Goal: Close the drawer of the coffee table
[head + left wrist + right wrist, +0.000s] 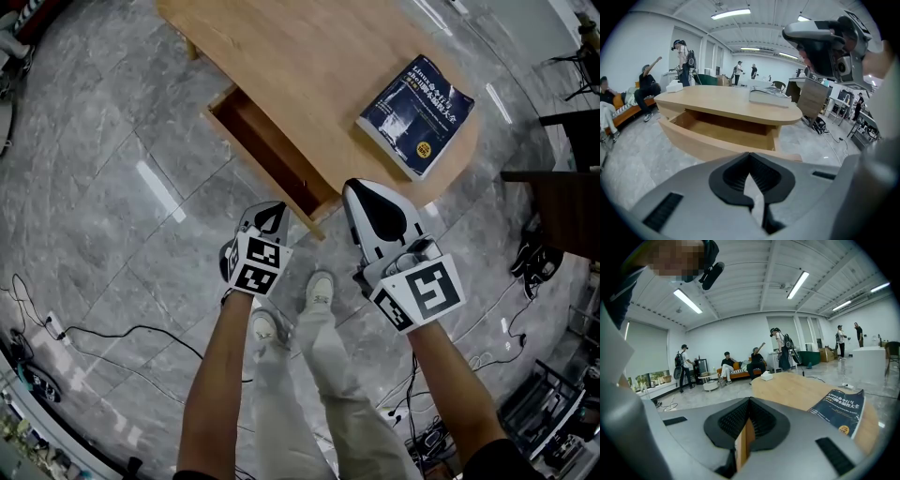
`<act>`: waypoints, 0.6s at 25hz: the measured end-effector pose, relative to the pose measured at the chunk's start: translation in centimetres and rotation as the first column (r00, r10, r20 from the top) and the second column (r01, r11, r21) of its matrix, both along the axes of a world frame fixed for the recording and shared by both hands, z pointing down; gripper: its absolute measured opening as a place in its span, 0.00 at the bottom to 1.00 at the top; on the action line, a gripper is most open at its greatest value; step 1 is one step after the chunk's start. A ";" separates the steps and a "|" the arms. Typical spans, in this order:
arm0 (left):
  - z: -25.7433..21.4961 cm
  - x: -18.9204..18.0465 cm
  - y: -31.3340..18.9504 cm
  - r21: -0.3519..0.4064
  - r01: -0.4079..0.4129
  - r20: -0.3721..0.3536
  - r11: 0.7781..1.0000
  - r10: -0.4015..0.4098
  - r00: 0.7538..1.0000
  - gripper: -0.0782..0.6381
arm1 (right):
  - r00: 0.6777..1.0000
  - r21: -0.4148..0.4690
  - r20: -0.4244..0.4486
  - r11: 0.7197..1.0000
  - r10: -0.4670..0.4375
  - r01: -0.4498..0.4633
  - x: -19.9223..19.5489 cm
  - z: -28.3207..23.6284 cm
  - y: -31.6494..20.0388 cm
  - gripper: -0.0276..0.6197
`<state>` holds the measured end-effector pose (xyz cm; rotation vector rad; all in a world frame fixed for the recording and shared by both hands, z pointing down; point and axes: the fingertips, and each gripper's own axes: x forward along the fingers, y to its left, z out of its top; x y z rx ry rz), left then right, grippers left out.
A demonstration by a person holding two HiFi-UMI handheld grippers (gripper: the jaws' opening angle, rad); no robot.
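Observation:
The light wooden coffee table [309, 66] has its drawer [265, 150] pulled open toward me, and the inside looks bare. In the left gripper view the drawer front [708, 145] lies just beyond my jaws. My left gripper [273, 214] is shut with nothing in it, hovering close to the near end of the drawer front; its tips [750, 157] meet. My right gripper [367, 190] is also shut and holds nothing; it hangs at the table's near edge, its tips [750, 401] aimed over the tabletop. A dark blue book [417, 114] lies on the table.
The person's shoes [321, 289] stand on the grey tiled floor just before the table. Cables [112, 337] trail on the floor at left. Dark furniture [562, 206] stands at right. A white box [766, 376] sits at the table's far end. People sit on a sofa [740, 364] behind it.

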<state>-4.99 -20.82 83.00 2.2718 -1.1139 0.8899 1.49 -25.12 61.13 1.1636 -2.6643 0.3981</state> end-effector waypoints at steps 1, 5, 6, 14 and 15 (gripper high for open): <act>0.0 0.1 0.0 -0.003 -0.005 0.009 1.000 0.005 1.000 0.11 | 1.000 0.000 0.000 1.000 0.002 -0.002 0.1 0.0 0.0 0.06; -0.2 0.2 -0.2 -0.006 0.000 0.010 1.000 0.000 1.000 0.11 | 1.000 -0.004 0.003 1.000 0.007 -0.006 0.5 0.1 -0.1 0.06; -0.2 0.2 -0.2 -0.007 0.000 0.010 1.000 0.000 1.000 0.11 | 1.000 -0.006 0.004 1.000 0.009 -0.009 0.6 0.2 -0.1 0.06; -0.1 0.3 -0.3 -0.006 -0.027 0.035 1.000 0.027 0.999 0.11 | 1.000 -0.017 0.015 1.000 0.017 -0.016 0.5 0.7 -0.2 0.06; -0.1 0.3 -0.3 -0.003 -0.028 0.035 1.000 0.028 0.999 0.11 | 1.000 -0.019 0.016 1.000 0.017 -0.017 0.5 0.7 -0.2 0.06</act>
